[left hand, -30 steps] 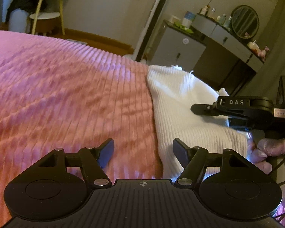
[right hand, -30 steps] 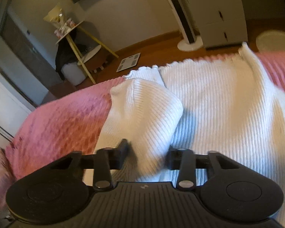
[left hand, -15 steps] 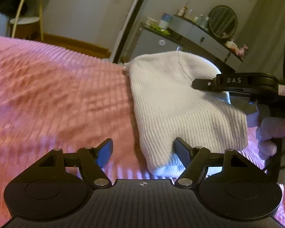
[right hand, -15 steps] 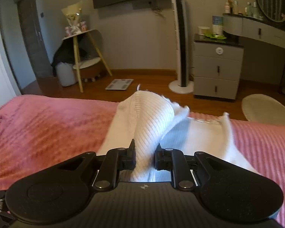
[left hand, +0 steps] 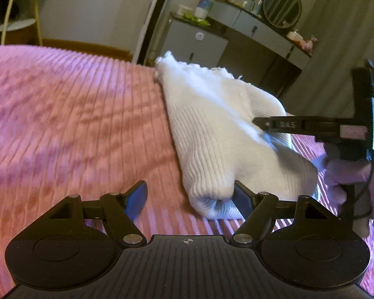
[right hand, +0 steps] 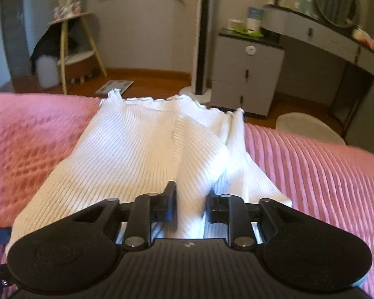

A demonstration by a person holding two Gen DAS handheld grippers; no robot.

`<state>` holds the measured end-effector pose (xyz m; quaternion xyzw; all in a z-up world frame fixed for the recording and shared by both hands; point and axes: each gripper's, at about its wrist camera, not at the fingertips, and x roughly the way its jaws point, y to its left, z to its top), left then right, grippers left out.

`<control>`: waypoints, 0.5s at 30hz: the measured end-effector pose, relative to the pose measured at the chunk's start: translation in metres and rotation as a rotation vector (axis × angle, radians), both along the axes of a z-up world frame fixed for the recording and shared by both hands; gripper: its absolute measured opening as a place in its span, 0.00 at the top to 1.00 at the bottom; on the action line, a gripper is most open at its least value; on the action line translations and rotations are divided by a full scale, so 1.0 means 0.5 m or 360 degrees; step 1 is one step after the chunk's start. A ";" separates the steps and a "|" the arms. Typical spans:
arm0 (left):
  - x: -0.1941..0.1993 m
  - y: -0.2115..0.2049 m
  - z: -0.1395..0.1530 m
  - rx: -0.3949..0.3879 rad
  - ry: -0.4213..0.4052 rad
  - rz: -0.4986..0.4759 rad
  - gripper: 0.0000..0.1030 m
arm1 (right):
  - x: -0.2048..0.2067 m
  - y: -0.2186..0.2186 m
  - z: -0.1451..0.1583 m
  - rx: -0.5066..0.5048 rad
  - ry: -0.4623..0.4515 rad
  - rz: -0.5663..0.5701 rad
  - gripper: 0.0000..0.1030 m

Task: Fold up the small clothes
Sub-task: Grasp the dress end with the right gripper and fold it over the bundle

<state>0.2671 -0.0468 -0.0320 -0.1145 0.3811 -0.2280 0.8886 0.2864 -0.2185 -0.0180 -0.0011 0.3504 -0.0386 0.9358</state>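
Pink bedspread (right hand: pixel 311 174) bears a white ribbed garment (right hand: pixel 137 149), folded lengthwise.

R gripper (right hand: pixel 190 200) jaws, clamped tight on a raised ridge of the white knit garment (right hand: pixel 137 154) half a sec ago, now opening; fabric fold sits between them, pads looser on it. Garment was pulled up into a peak at frame centre, now lowered and spread flatter over the pink bed (right hand: pixel 324 174). In L wrist view, garment's near rolled end has slid down to lower centre, touching the right finger of L gripper (left hand: pixel 190 196), whose jaws are opening. R gripper (left hand: pixel 266 124) there moved from mid-right upward.
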 end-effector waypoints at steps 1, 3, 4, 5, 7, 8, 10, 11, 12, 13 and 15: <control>0.003 0.005 0.001 -0.0024 0.0012 0.0009 0.22 | -0.015 -0.006 0.009 0.0052 -0.0025 -0.0032 0.68; 0.002 0.013 0.009 -0.0058 0.0003 0.0010 0.23 | -0.058 -0.026 0.024 0.0192 -0.0078 -0.0103 0.61; 0.000 0.015 0.015 -0.0074 -0.0022 0.0018 0.24 | -0.084 -0.038 0.028 0.0296 -0.0096 -0.0125 0.60; -0.004 0.018 0.022 -0.0080 -0.0055 0.0027 0.25 | -0.105 -0.049 0.027 0.0374 -0.0096 -0.0136 0.60; -0.008 0.019 0.030 -0.0060 -0.0088 0.0037 0.24 | -0.142 -0.066 0.018 0.0508 -0.0065 -0.0170 0.60; -0.008 0.019 0.030 -0.0055 -0.0088 0.0035 0.24 | -0.159 -0.072 0.009 0.0574 -0.0033 -0.0175 0.60; -0.006 0.021 0.027 -0.0068 -0.0059 0.0035 0.24 | -0.185 -0.084 -0.004 0.0700 -0.0011 -0.0182 0.60; -0.006 0.022 0.025 -0.0074 -0.0043 0.0029 0.24 | -0.193 -0.091 -0.008 0.0757 -0.0010 -0.0179 0.60; -0.006 0.022 0.025 -0.0070 -0.0033 0.0026 0.24 | -0.198 -0.101 -0.013 0.0821 -0.0010 -0.0183 0.60; -0.007 0.022 0.025 -0.0062 -0.0034 0.0025 0.24 | -0.199 -0.107 -0.017 0.0877 -0.0003 -0.0190 0.60; -0.015 0.023 0.029 -0.0042 -0.0031 0.0016 0.24 | -0.189 -0.119 -0.025 0.1026 0.0003 -0.0195 0.60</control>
